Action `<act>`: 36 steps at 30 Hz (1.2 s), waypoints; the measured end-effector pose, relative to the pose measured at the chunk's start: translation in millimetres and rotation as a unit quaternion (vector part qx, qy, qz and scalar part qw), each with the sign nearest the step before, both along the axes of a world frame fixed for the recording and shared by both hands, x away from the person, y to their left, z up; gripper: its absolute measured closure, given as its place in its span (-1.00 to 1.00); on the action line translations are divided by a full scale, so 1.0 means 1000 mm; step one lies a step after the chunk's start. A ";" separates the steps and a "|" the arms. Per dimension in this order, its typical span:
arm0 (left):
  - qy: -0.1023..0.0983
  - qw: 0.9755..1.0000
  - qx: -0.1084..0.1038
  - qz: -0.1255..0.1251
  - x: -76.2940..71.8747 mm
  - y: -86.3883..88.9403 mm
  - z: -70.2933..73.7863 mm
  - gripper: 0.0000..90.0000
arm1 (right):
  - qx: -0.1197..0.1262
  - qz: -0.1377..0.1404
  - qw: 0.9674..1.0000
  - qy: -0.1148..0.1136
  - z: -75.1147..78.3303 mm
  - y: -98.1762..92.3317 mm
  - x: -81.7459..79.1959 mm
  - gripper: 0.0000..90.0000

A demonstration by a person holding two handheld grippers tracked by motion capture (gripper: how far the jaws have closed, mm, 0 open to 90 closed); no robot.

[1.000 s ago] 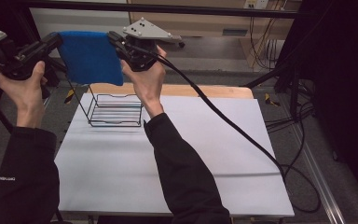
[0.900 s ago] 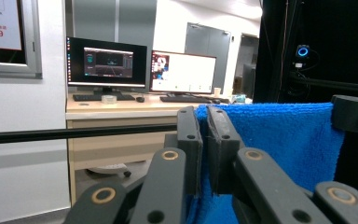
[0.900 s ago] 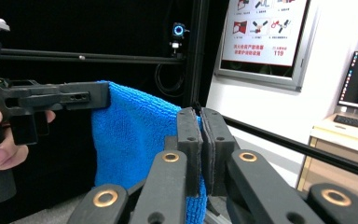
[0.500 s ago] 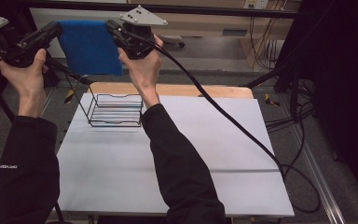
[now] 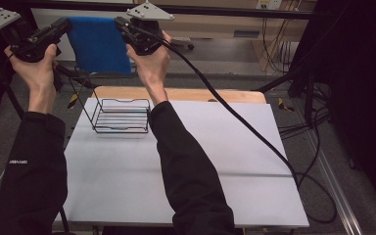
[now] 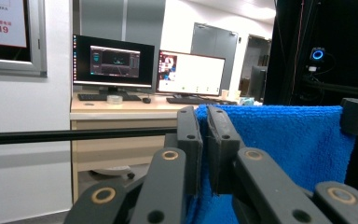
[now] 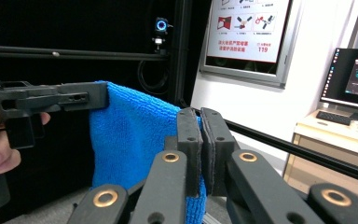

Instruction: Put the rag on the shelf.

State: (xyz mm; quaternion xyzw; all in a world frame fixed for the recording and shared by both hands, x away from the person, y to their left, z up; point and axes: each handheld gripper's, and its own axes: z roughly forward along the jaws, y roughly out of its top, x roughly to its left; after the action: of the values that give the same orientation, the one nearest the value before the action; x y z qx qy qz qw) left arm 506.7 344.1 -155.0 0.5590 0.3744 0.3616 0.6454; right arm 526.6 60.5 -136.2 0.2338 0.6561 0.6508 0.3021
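A blue towel point(image 5: 99, 45) hangs spread in the air, high above the far left of the table, held by its two top corners. My left gripper point(image 5: 67, 23) is shut on the left corner; in the left gripper view its jaws pinch the towel point(image 6: 279, 140) at the gripper point(image 6: 204, 122). My right gripper point(image 5: 120, 22) is shut on the right corner; in the right gripper view the towel point(image 7: 130, 135) drapes from the gripper point(image 7: 200, 122), with the other gripper holding the far corner. Below the towel stands a black wire rack point(image 5: 121, 116).
The table point(image 5: 225, 161) is covered with a white sheet, with a wooden strip along its far edge. A thick black cable point(image 5: 245, 122) trails from my right gripper across the table to the right. Desks with monitors point(image 6: 113, 63) stand beyond.
Both grippers have lifted the towel higher and a little farther from the person. The towel stays stretched between them.
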 end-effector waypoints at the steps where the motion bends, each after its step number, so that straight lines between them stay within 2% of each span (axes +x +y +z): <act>1: 0.001 1.000 0.003 0.000 0.001 0.000 -0.001 0.89 | -0.002 -0.001 1.000 0.002 -0.001 0.000 0.002 0.95; 5: 0.006 1.000 0.013 0.007 0.006 0.000 -0.007 0.89 | -0.005 -0.002 1.000 0.009 -0.004 0.002 0.009 0.95; 8: 0.005 1.000 0.014 0.005 0.008 0.003 -0.011 0.89 | -0.008 -0.002 1.000 0.011 -0.008 0.003 0.013 0.95; 13: 0.016 1.000 0.018 0.005 0.008 0.008 -0.020 0.89 | -0.017 0.004 1.000 0.020 -0.019 0.007 0.018 0.95; 18: 0.024 0.999 0.030 -0.009 0.003 0.009 -0.035 0.89 | -0.028 0.008 0.999 0.030 -0.029 0.004 0.014 0.95; 23: 0.033 0.999 0.033 -0.010 -0.004 0.011 -0.048 0.89 | -0.044 0.011 0.998 0.047 -0.041 0.005 0.011 0.95; 27: 0.037 0.998 0.045 -0.012 -0.009 0.012 -0.055 0.89 | -0.053 0.016 0.997 0.054 -0.048 0.005 0.007 0.94; 32: 0.043 0.998 0.044 -0.018 -0.014 0.017 -0.065 0.89 | -0.058 0.027 0.996 0.064 -0.055 0.007 0.002 0.94; 36: 0.039 0.998 0.045 -0.023 -0.020 0.020 -0.070 0.88 | -0.063 0.032 0.995 0.068 -0.059 0.008 -0.002 0.94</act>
State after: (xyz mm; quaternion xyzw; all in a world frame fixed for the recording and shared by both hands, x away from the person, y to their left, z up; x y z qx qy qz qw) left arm 487.2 363.6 -225.5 0.6098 0.3699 0.3406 0.6126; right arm 524.6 68.0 -195.3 0.2367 0.7222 0.6001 0.2496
